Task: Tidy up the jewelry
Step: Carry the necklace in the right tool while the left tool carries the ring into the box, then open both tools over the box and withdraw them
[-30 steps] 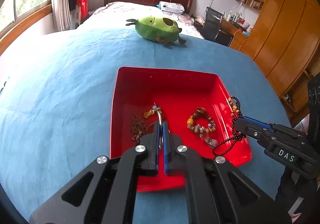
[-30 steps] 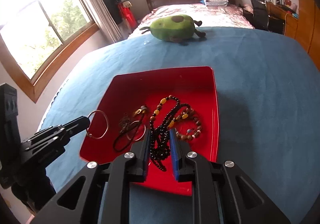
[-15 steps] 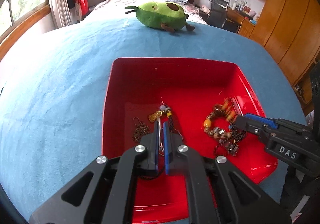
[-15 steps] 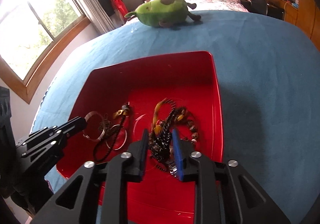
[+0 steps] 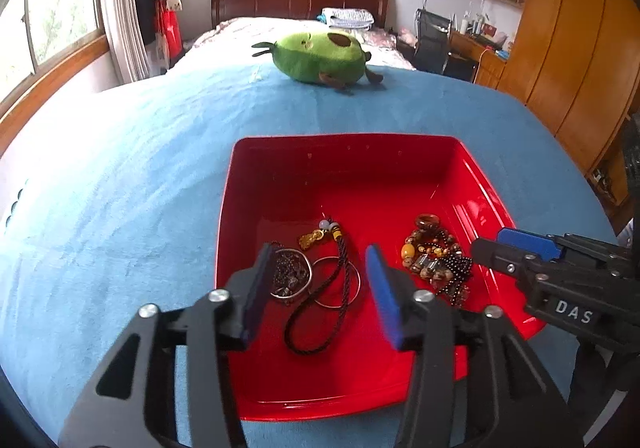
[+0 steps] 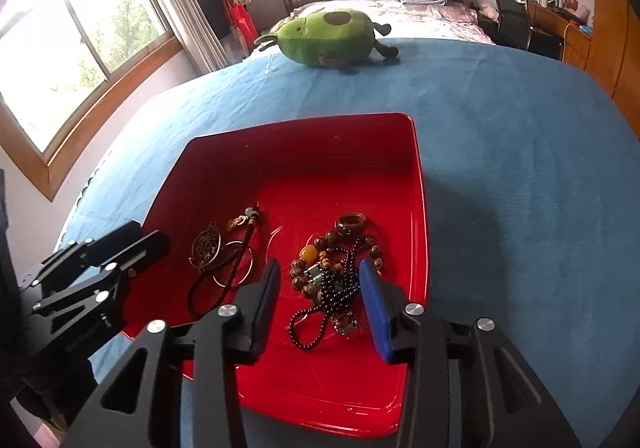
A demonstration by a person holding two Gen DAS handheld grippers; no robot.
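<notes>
A red tray (image 5: pixel 304 175) (image 6: pixel 416 183) lies on the blue bedspread. Silver bangles with a dark cord and gold charm (image 5: pixel 320 280) (image 6: pixel 224 260) rest on its floor at the left. My left gripper (image 5: pixel 320 280) hangs just over them, its jaws opening, pads clear of the rings. At the tray's right lies a heap of brown bead bracelets and a black bead necklace (image 5: pixel 436 260) (image 6: pixel 336 276). My right gripper (image 6: pixel 320 288) straddles that heap with jaws opening, nothing pressed between the pads.
A green avocado plush toy (image 5: pixel 320 55) (image 6: pixel 328 37) sits at the far side of the bedspread. A window is on the left, wooden wardrobes (image 5: pixel 576 47) on the right. A desk and chair (image 6: pixel 516 23) stand beyond the bed.
Both grippers lowered their jewelry into the tray and opened. The bangles dropped from the left jaws, the black necklace from the right.
</notes>
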